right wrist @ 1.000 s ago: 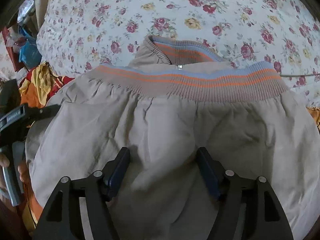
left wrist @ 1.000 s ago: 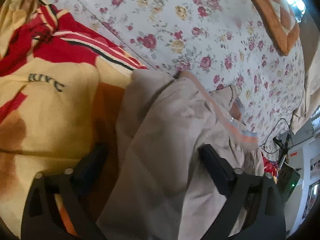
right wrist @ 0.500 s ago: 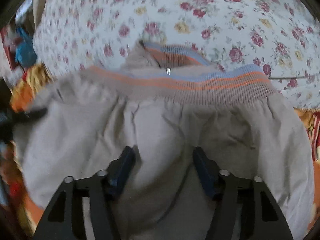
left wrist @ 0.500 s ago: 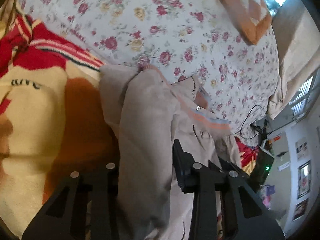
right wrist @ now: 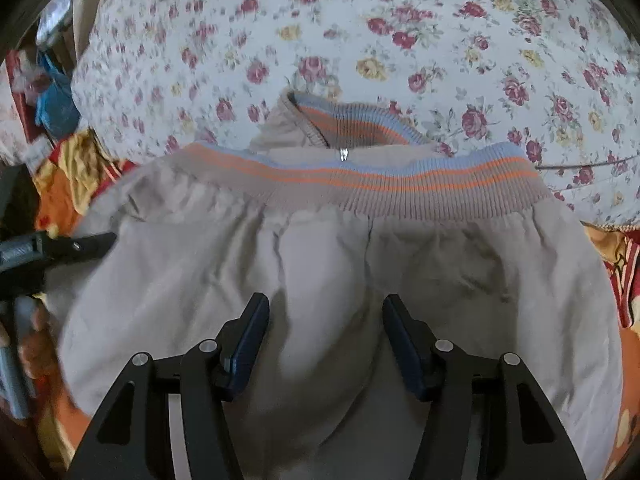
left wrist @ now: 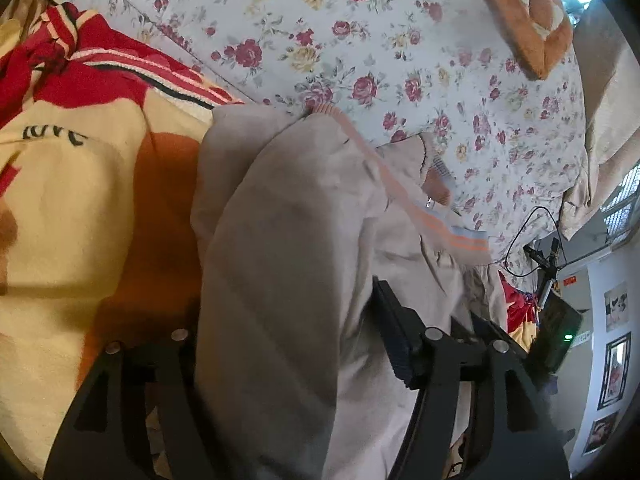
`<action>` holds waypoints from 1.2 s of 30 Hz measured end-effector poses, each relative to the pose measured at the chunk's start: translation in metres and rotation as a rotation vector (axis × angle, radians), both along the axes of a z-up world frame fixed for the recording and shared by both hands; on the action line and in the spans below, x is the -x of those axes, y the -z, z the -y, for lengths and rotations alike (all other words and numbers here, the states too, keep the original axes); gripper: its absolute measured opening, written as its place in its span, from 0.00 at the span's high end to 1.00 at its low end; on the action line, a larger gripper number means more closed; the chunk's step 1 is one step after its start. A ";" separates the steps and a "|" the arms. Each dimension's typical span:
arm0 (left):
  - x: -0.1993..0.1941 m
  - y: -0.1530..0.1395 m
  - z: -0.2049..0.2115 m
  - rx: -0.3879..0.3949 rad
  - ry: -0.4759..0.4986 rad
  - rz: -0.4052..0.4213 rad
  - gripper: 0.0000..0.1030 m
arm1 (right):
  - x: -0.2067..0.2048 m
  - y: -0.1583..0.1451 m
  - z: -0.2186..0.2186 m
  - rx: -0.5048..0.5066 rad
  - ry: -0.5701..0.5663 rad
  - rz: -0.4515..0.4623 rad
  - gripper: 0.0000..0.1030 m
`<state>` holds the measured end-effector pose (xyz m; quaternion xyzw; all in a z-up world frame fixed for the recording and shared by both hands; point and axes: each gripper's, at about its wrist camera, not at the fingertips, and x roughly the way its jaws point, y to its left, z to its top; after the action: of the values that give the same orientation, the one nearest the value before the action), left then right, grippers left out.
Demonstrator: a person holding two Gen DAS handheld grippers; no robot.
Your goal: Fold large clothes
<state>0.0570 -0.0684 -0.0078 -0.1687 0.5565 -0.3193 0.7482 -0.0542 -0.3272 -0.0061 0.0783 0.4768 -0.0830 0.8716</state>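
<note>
Beige jacket (right wrist: 320,264), crumpled, ribbed orange-and-blue hem at 12 o'clock.
Left gripper (left wrist: 280,344) clenched its fabric; right gripper (right wrist: 324,328) spread apart above it.

This is a home bedroom. A bed under a rose-printed sheet (left wrist: 360,32) fills most of both views. At the far end of the sheet lies an orange-edged pillow (left wrist: 528,20), and on its near side a red, yellow and orange blanket (left wrist: 80,184). Beyond the sheet's edge, framed pictures (left wrist: 616,368) hang on a pale wall, near a barred window (left wrist: 624,204).
</note>
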 end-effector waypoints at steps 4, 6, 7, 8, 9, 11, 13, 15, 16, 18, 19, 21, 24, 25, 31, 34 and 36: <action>0.008 -0.012 0.007 -0.019 0.041 0.055 0.60 | 0.002 -0.007 -0.003 0.026 -0.027 -0.002 0.62; 0.013 -0.022 0.010 -0.030 0.043 0.089 0.73 | 0.008 -0.015 -0.001 0.022 -0.020 0.034 0.64; 0.016 -0.027 0.010 -0.014 0.045 0.092 0.78 | 0.007 -0.013 0.000 0.031 -0.018 0.026 0.64; 0.018 -0.032 0.010 0.006 0.047 0.091 0.80 | 0.004 -0.005 0.001 0.037 -0.018 -0.007 0.62; 0.023 -0.040 0.012 0.035 0.057 0.091 0.81 | 0.000 0.006 0.003 0.027 -0.027 -0.046 0.62; 0.033 -0.054 0.017 0.042 0.083 0.113 0.83 | 0.000 0.003 0.007 0.000 -0.036 -0.050 0.61; 0.045 -0.071 0.028 0.039 0.115 0.136 0.84 | 0.006 -0.008 0.017 -0.073 -0.015 -0.045 0.61; 0.054 -0.088 0.044 0.046 0.139 0.148 0.84 | 0.024 -0.025 0.032 -0.133 0.010 0.013 0.57; 0.059 -0.097 0.054 0.048 0.156 0.161 0.85 | 0.033 -0.031 0.038 -0.132 0.024 0.027 0.48; 0.069 -0.113 0.079 0.043 0.199 0.188 0.85 | 0.054 -0.041 0.058 -0.104 0.074 0.029 0.42; 0.075 -0.120 0.094 0.044 0.222 0.197 0.86 | 0.063 -0.045 0.068 -0.100 0.097 0.028 0.42; 0.085 -0.130 0.128 0.041 0.265 0.215 0.86 | 0.086 -0.054 0.095 -0.125 0.174 0.044 0.42; 0.102 -0.131 0.183 0.037 0.333 0.216 0.91 | 0.117 -0.059 0.134 -0.212 0.288 0.079 0.37; 0.107 -0.125 0.203 0.030 0.358 0.206 0.93 | 0.123 -0.058 0.142 -0.229 0.314 0.076 0.34; 0.127 -0.073 0.269 -0.059 0.410 0.119 0.93 | 0.124 -0.026 0.170 -0.240 0.351 0.018 0.36; 0.135 -0.075 0.266 -0.011 0.431 0.077 0.60 | 0.126 -0.019 0.175 -0.271 0.352 0.018 0.36; 0.145 -0.095 0.256 0.063 0.488 0.066 0.36 | 0.128 -0.023 0.173 -0.261 0.350 0.020 0.36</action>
<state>-0.0882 -0.3245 0.0873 -0.0421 0.5457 -0.5130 0.6613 -0.1817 -0.5003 0.0169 0.2728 0.4539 -0.1699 0.8311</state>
